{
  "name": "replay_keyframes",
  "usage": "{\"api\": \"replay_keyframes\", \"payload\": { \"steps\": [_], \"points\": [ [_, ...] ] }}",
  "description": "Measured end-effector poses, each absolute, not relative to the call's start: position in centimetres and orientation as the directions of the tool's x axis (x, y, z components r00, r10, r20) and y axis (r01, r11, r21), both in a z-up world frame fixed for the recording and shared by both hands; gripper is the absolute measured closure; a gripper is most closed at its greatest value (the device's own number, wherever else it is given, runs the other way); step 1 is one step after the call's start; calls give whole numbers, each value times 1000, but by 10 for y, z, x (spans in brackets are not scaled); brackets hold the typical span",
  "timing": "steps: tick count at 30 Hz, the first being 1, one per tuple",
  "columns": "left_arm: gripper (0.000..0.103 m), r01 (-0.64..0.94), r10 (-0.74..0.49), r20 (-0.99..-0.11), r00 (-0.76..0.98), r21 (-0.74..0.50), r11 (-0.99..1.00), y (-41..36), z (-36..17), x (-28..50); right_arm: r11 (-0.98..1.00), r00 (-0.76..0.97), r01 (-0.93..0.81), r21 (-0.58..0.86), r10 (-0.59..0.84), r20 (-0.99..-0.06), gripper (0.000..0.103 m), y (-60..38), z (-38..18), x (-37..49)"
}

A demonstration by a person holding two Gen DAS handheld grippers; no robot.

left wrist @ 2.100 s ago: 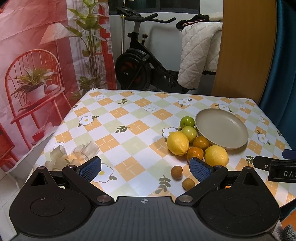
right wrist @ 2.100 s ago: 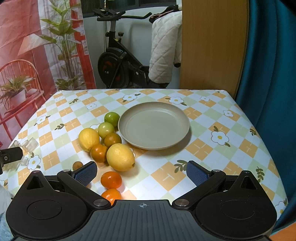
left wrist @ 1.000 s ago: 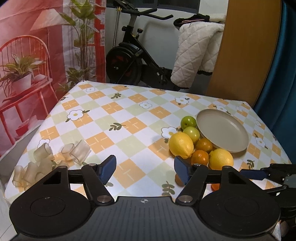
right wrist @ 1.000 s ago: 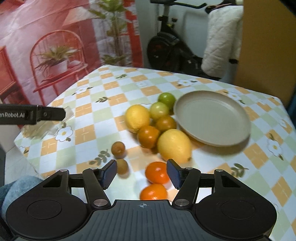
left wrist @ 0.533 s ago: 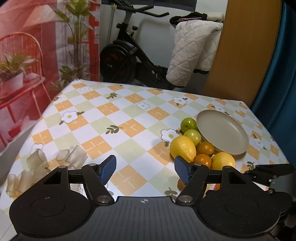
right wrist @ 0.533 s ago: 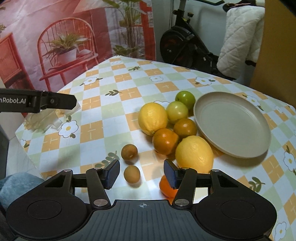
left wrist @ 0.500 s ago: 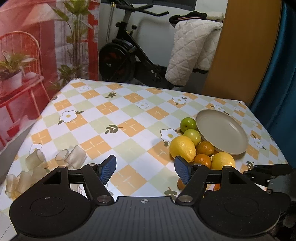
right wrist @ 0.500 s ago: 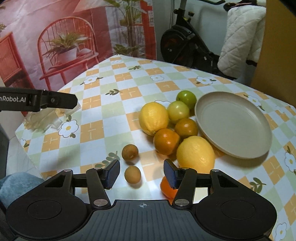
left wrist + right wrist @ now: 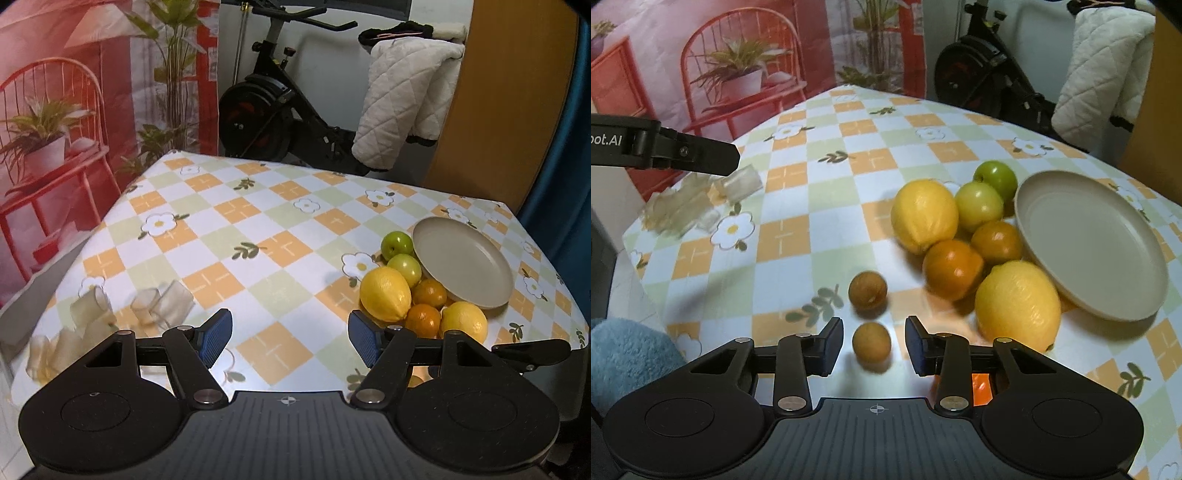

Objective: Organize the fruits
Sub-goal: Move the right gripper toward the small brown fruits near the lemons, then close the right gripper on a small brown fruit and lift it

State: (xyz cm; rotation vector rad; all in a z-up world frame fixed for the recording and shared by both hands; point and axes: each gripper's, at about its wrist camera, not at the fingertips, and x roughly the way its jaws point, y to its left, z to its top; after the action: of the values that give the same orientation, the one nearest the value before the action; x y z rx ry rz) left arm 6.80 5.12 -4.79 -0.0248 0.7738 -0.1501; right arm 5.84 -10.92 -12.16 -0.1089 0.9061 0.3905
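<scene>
Right hand-held gripper (image 9: pixel 873 345) held partly open around small round brown fruit (image 9: pixel 871 346), not touching it. Second small brown fruit (image 9: pixel 867 290) seen just behind. Yellow lemons, oranges, green apples piled beside round beige plate (image 9: pixel 1089 240) on checkered bench (image 9: pixel 827 206). Left hand-held gripper (image 9: pixel 290 339) wide open, nothing held.

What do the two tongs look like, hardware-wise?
Both match: matte black ribbed body with a small crosshair mark, two round discs and silver pivot screws. The left tongs have blue textured pads. The right tongs have darker-looking pads. White lettering ending "bot.AI" on the left unit's side.
</scene>
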Motion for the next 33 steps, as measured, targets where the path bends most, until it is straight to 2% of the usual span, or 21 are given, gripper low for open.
{"api": "replay_keyframes", "payload": {
  "steps": [6,10,21,27,33],
  "points": [
    [32,145,-134,-693,709,-43,988,45,-50,69,923,548,-376,78,289,-785,76,-108,-128,62],
    [32,154,-157,-699,698,-68,986,49,-56,70,921,536,-382,80,291,-793,80,-105,-133,64],
    [37,178,-204,-732,650,-115,977,42,-75,74,919,529,-386,88,298,-795,81,-106,-137,61],
    [44,189,-219,-736,640,-125,974,40,-79,76,924,545,-372,88,294,-785,81,-110,-134,59],
    [45,189,-222,-726,651,-128,974,41,-73,72,927,572,-367,76,290,-767,81,-112,-124,57]
  ]
}}
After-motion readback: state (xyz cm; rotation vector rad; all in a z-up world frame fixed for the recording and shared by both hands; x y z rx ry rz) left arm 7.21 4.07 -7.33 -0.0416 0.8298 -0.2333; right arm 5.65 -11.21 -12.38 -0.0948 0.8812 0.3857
